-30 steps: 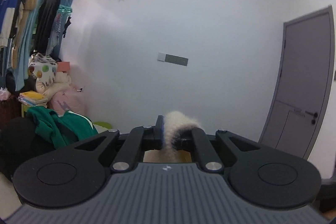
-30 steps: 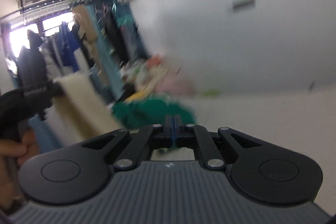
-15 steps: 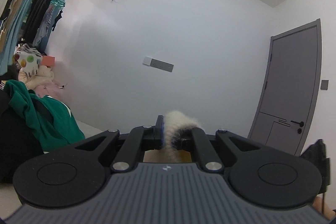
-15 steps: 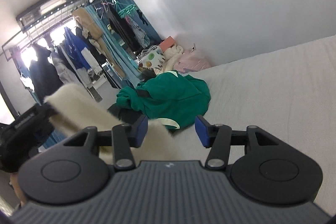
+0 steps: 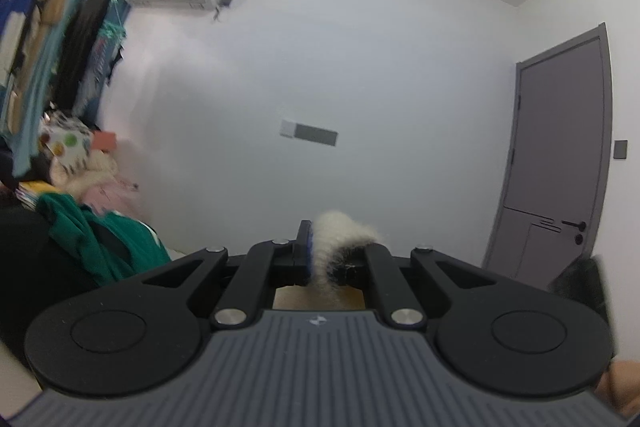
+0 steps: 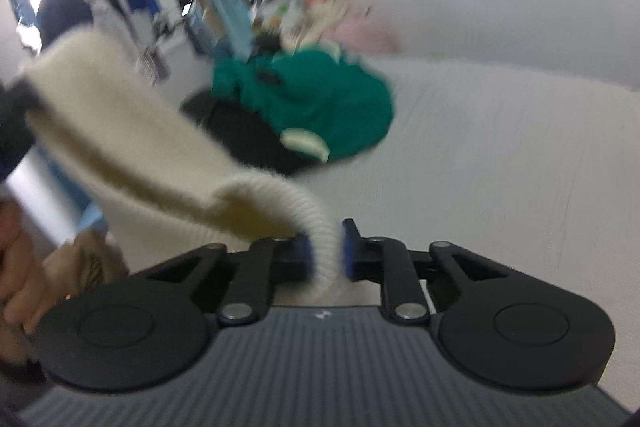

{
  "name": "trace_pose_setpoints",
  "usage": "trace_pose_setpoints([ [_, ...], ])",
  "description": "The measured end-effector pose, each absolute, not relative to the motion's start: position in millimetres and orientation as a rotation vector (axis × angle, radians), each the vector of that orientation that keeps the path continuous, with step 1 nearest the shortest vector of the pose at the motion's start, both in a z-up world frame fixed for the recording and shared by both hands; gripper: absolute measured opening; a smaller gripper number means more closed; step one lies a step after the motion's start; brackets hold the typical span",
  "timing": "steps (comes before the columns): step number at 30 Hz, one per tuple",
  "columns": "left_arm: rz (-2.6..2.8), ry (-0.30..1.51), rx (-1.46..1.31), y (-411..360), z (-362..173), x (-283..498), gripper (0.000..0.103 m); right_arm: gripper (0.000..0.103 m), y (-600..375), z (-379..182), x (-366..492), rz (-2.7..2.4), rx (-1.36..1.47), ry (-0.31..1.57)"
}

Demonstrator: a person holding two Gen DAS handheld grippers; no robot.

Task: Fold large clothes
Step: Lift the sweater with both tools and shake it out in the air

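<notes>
Since both tongs now grip it, we report:
Cream knit garment (image 6: 132, 131): slung between the tongs, above the bed (image 6: 500, 163).
Right gripper (image 6: 326, 253): just closed, clamped on its ribbed edge.
Left gripper (image 5: 334, 253): remains clamped on fuzzy edge; spreading can begin.

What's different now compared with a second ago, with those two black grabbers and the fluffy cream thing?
The right gripper, shut and empty a second ago, opened, and its jaws have just been closing around the ribbed edge of the cream garment. The left gripper stays clamped on that garment. The green garment still lies on the bed.
</notes>
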State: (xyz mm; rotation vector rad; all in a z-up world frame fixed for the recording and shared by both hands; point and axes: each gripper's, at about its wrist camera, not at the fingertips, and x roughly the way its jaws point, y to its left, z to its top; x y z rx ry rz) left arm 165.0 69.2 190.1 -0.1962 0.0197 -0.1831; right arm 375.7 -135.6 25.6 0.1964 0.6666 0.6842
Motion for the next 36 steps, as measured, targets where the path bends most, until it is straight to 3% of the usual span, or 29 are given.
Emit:
trace_pose_setpoints([
  [13,-0.203,-0.176,-0.293,88,311,43,0.007,0.013,-170,206,173,0.433,0.101,0.056],
  [19,-0.260,-0.214,-0.304,81,335,17,0.007,0.013,-184,249,116,0.361,0.028,-0.085],
  [26,-0.224,-0.055,-0.309,64,308,112,0.007,0.013,-187,226,191,0.316,0.046,0.032],
  [36,-0.120,0.194,-0.341,61,217,348,0.007,0.013,-172,136,432,0.247,0.091,0.228],
])
